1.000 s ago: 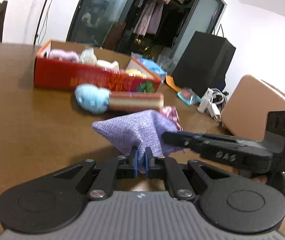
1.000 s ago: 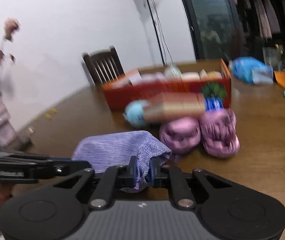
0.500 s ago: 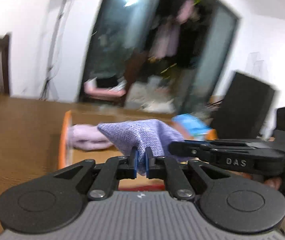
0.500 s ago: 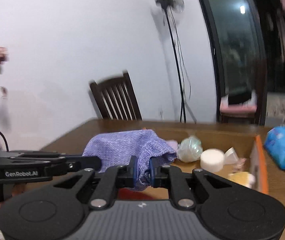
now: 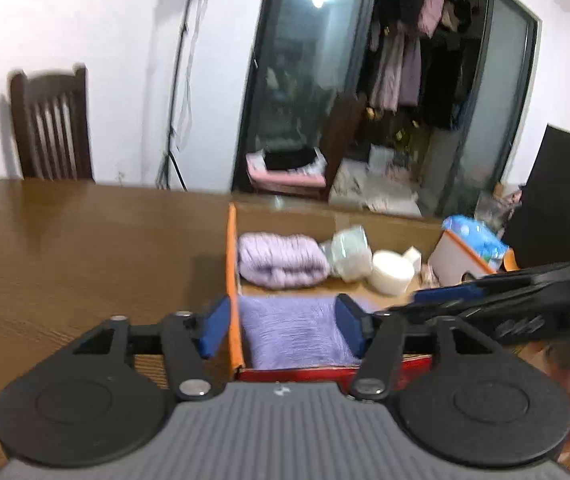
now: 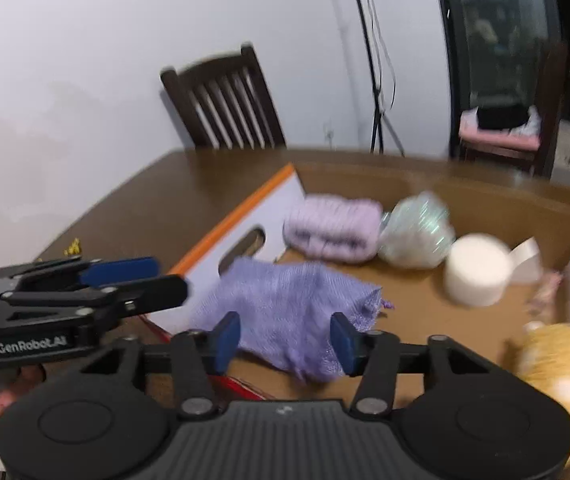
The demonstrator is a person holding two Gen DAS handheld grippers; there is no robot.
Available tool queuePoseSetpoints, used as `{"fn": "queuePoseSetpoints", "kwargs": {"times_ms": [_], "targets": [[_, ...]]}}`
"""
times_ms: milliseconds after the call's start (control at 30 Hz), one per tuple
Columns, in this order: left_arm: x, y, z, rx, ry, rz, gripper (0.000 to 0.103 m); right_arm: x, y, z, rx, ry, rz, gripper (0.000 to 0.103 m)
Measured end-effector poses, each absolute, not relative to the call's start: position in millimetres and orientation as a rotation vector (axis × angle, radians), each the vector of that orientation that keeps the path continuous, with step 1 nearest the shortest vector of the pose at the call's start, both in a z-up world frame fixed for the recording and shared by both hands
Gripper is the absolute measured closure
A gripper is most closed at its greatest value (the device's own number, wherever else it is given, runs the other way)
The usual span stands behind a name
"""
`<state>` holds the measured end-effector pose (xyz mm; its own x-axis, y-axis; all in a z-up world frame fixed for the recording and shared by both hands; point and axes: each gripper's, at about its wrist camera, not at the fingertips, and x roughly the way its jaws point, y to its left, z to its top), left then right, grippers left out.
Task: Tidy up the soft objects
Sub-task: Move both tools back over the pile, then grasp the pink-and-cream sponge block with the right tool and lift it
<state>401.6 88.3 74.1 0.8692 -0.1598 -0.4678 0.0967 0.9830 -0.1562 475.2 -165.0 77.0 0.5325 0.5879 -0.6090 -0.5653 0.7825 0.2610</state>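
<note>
Both our left gripper (image 5: 283,326) and right gripper (image 6: 285,342) are spread wide, holding nothing. The purple cloth (image 6: 285,316) lies in the box (image 5: 231,280), by its near corner; withdrawing low could snag its loose weave.

White wall (image 5: 85,20), dark chair (image 5: 51,128), perhaps glass doors (image 5: 305,80).
</note>
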Motion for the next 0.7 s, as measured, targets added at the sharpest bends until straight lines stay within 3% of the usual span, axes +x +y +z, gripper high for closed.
{"fn": "queuePoseSetpoints", "kwargs": {"times_ms": [133, 233, 700], "targets": [[354.0, 83.2, 85.0, -0.137, 0.431, -0.136, 0.03, 438.0, -207.2, 106.9, 0.088, 0.619, 0.666, 0.037], [320.8, 72.6, 81.6, -0.116, 0.399, -0.132, 0.024, 398.7, -238.1, 114.6, 0.101, 0.544, 0.618, 0.034], [267.6, 31.5, 42.7, -0.117, 0.522, -0.127, 0.02, 286.0, -298.4, 57.3, 0.12, 0.521, 0.503, 0.033]]}}
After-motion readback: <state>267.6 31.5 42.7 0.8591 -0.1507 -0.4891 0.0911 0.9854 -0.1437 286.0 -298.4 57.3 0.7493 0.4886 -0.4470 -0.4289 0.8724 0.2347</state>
